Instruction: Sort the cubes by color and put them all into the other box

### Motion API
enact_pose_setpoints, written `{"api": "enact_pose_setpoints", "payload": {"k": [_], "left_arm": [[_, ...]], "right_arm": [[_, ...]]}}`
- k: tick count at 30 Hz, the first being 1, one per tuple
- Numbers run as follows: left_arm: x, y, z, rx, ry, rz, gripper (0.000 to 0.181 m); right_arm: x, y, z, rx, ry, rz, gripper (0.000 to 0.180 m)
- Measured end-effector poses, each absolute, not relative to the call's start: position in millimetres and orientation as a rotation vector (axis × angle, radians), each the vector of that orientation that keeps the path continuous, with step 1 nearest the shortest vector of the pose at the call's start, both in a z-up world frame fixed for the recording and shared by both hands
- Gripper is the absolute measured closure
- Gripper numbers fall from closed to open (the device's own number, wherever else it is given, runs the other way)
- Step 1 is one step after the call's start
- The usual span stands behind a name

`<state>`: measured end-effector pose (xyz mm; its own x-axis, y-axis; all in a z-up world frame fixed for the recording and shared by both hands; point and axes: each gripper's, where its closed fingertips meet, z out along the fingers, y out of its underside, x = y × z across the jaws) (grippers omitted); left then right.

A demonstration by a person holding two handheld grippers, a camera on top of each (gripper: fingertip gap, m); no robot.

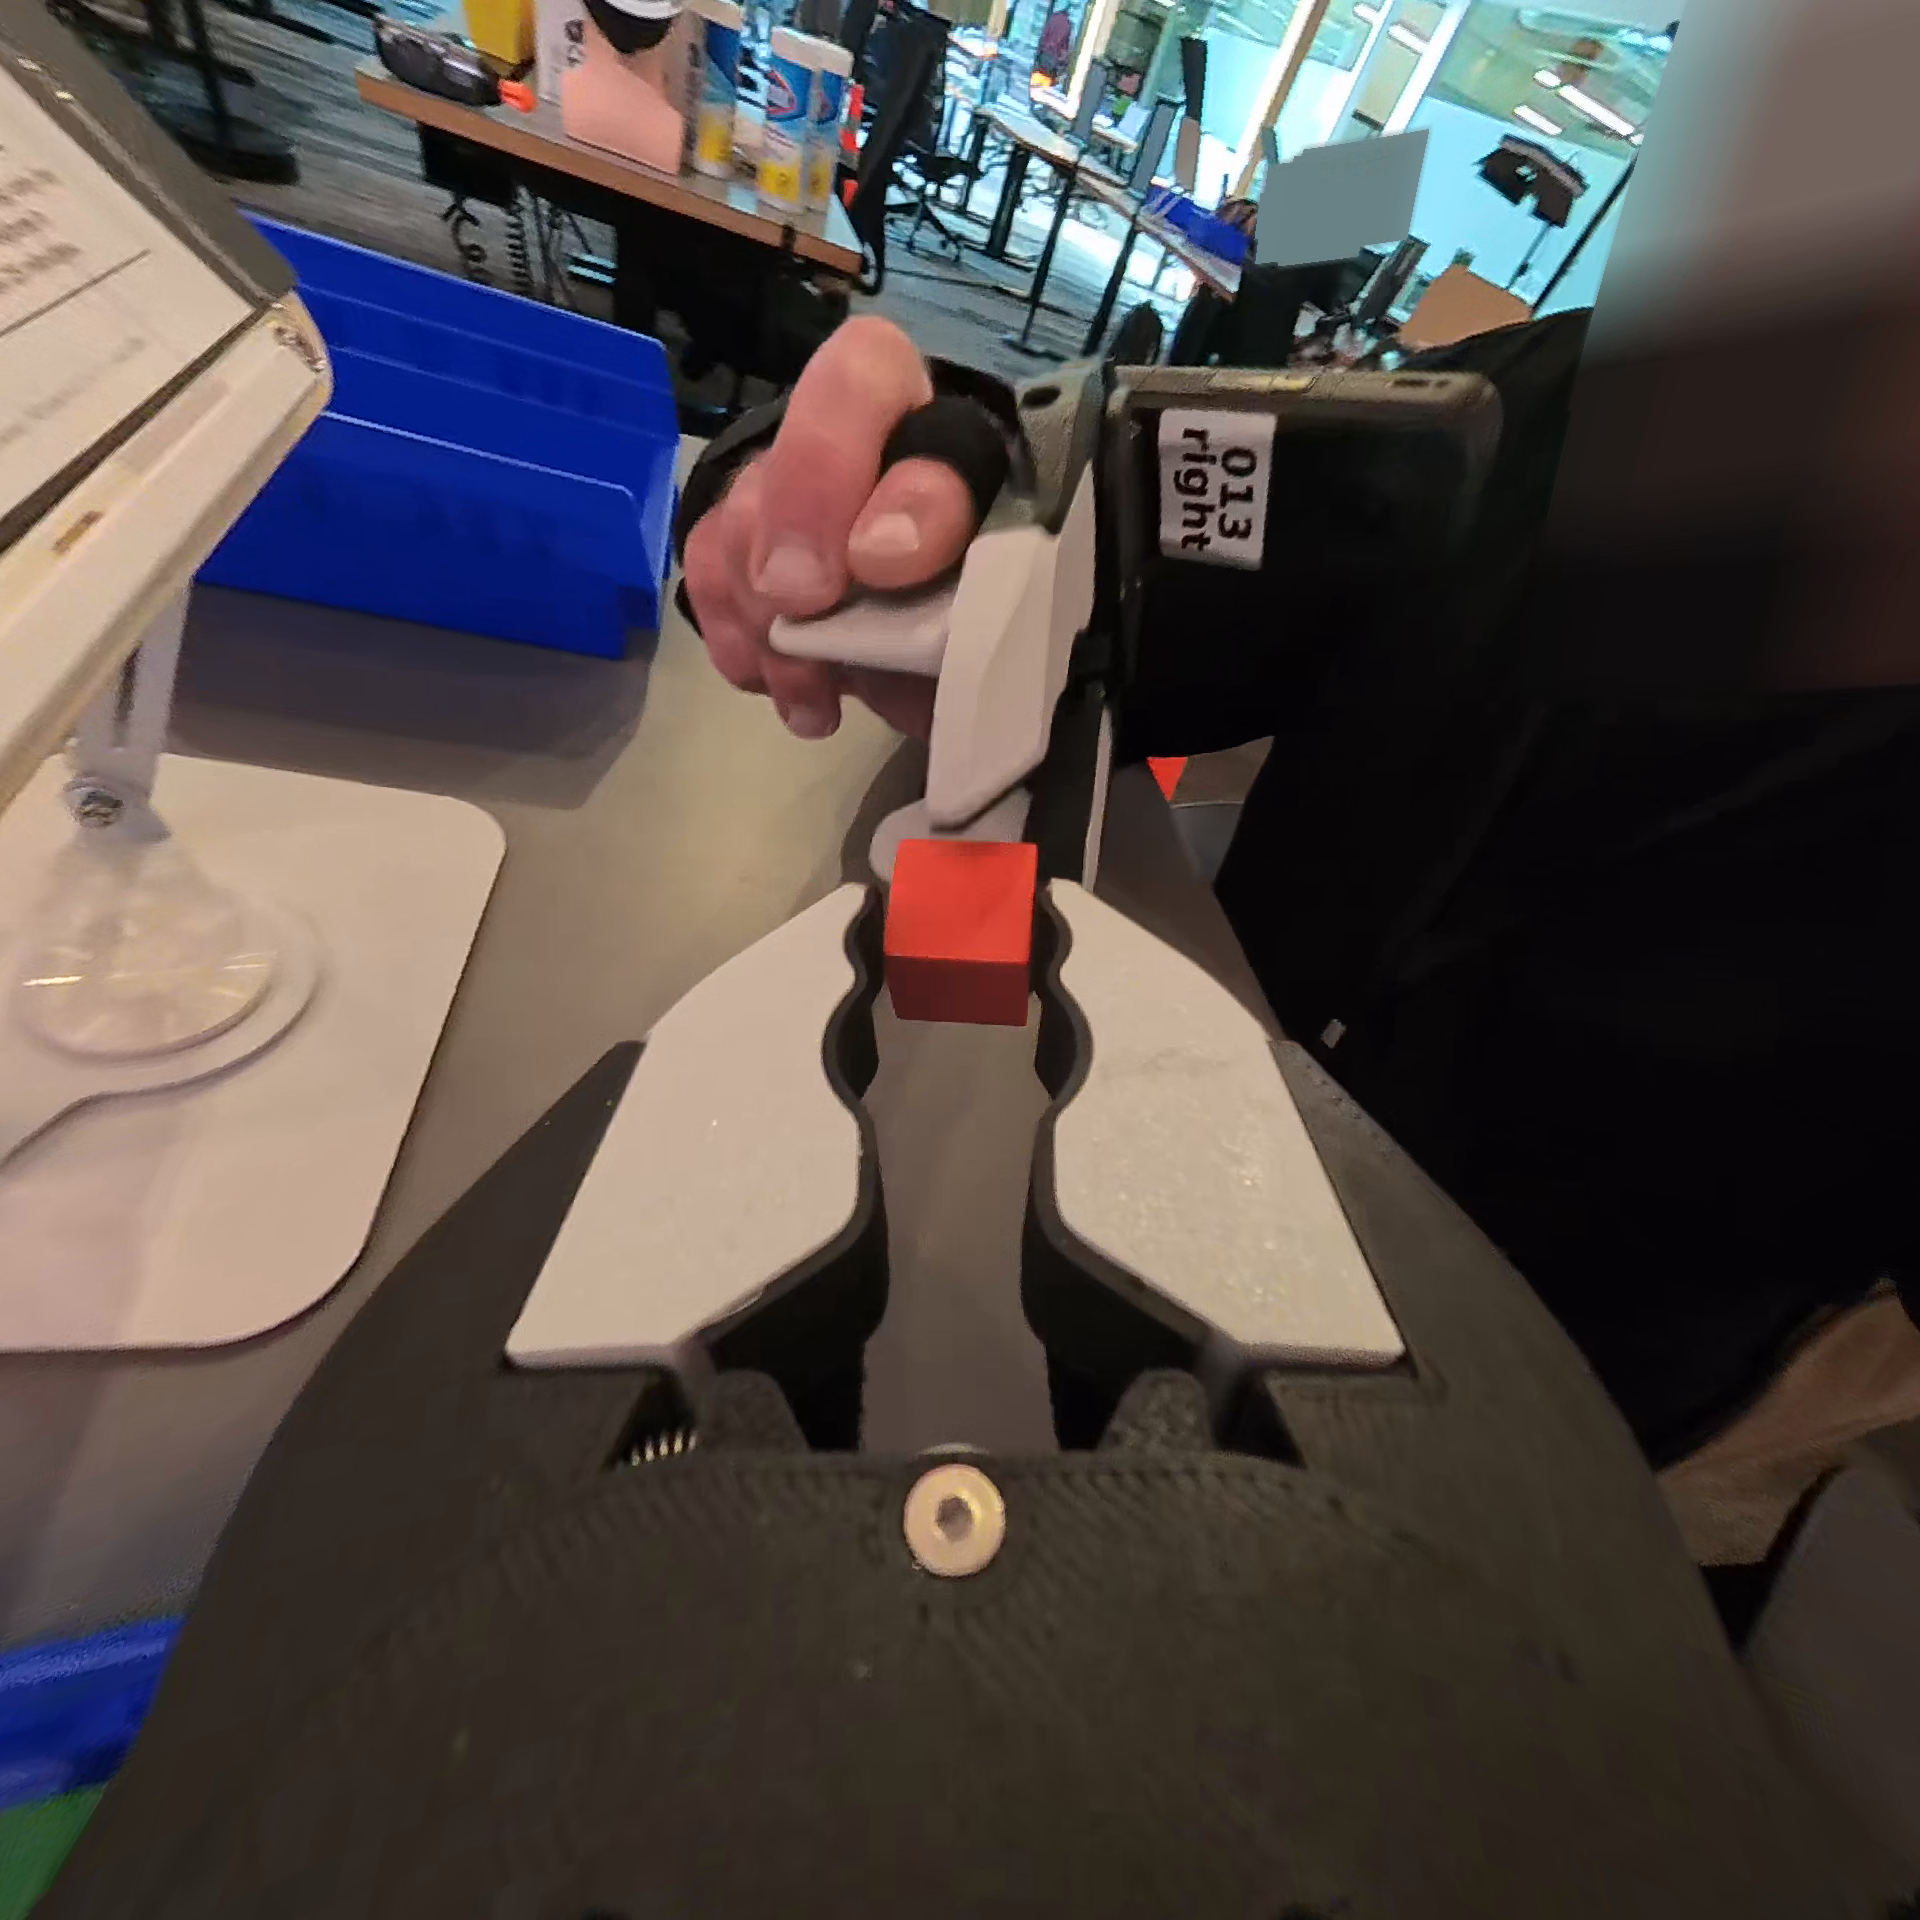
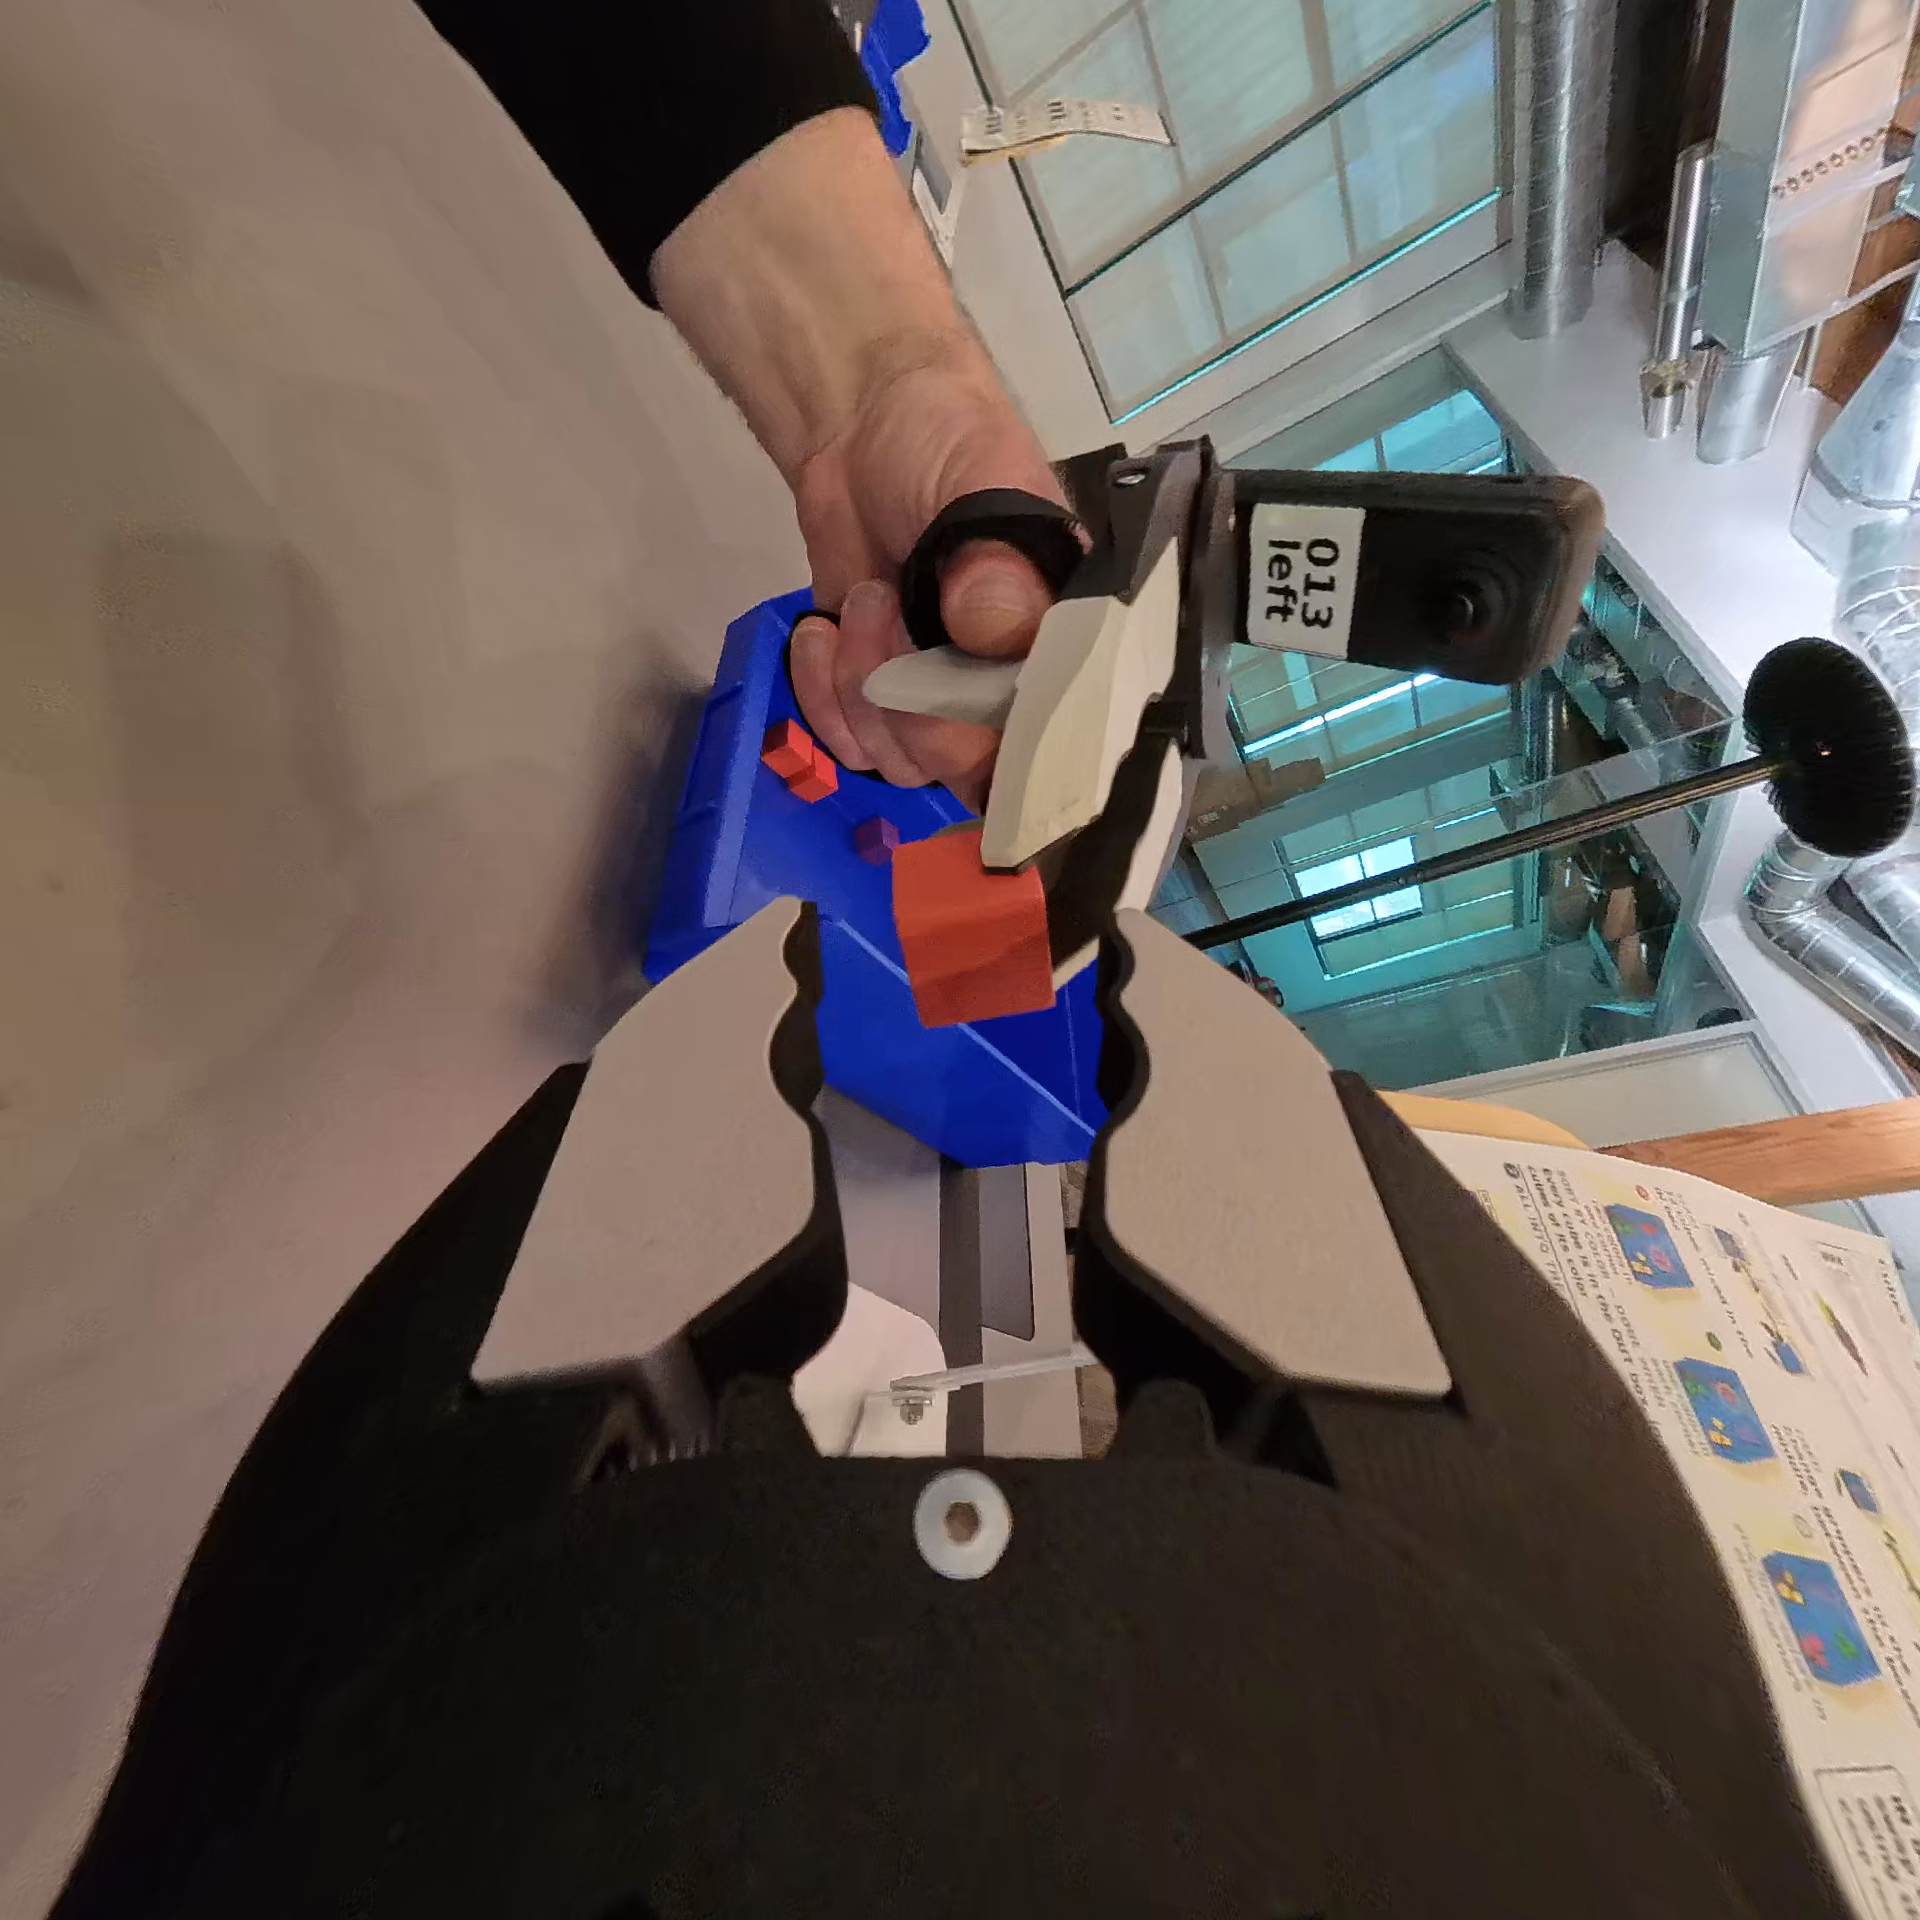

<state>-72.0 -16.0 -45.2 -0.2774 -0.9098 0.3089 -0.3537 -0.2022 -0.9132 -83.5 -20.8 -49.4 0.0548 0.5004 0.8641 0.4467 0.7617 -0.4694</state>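
Grey counter (image 1: 644, 831) runs under both views, with an open workshop of desks and glass walls behind. My left gripper (image 1: 961, 914) sits at centre frame in the left wrist view. Its fingers are narrowed onto the red cube (image 1: 961, 925), pads pressing its two sides, and the cube is held clear above the counter.

My right gripper (image 2: 956, 935) has its fingers spread wide, one on each side of that same cube (image 2: 971, 935) with a gap on both sides. In the left wrist view it reaches down from the top centre, its pale fingertip just behind the cube's upper edge.

My right hand (image 1: 821, 540) grips its handle, and a white label (image 1: 1216, 488) with black print is stuck on the camera housing beside it. My left hand (image 2: 894, 499) shows at upper centre of the right wrist view, next to a matching label (image 2: 1304, 582).

A divided blue bin (image 1: 468, 468) stands at the upper left of the left wrist view. Beside it, a sheet holder (image 1: 104, 312) rises from a clear suction base (image 1: 156, 956).

Behind the cube in the right wrist view lies a blue bin (image 2: 914, 1060) holding small red cubes (image 2: 798, 764) and a purple cube (image 2: 878, 840). A printed instruction sheet (image 2: 1714, 1507) with small coloured pictures fills the lower right.

Wipe canisters (image 1: 790, 114) stand on a far table. Their brand print is too blurred to read.
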Motion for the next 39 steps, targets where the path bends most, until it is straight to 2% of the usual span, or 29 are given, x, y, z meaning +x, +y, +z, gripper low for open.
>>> {"api": "enact_pose_setpoints", "payload": {"k": [5,13,15,17,21,26,32,39], "left_arm": [[-60,-24,-49,-1.472,1.614,-1.546,0.154],[-61,-23,-42,-1.454,1.56,-1.576,0.149],[-65,-19,-37,-1.432,1.551,-1.503,0.156],[-71,-12,-39,-1.432,1.551,-1.384,0.173],[-86,10,-43,-1.462,1.488,-1.196,0.181],[-102,34,-49,-1.526,1.382,-0.996,0.181],[-110,43,-61,-1.593,1.379,-0.863,0.181],[-112,49,-69,-1.638,1.379,-0.813,0.181]], "right_arm": [[-82,-22,-55,-0.765,-1.587,0.034,0.151],[-73,-25,-47,-0.8,-1.589,0.028,0.152],[-63,-23,-39,-0.82,-1.572,0.015,0.151],[-46,-18,-32,-0.853,-1.553,-0.012,0.152],[7,10,-4,-0.96,-1.428,-0.068,0.152],[102,57,14,-1.154,-1.242,-0.178,0.151],[221,115,-9,-1.441,-1.062,-0.248,0.151],[316,158,-62,-1.728,-0.884,-0.272,0.151]]}}
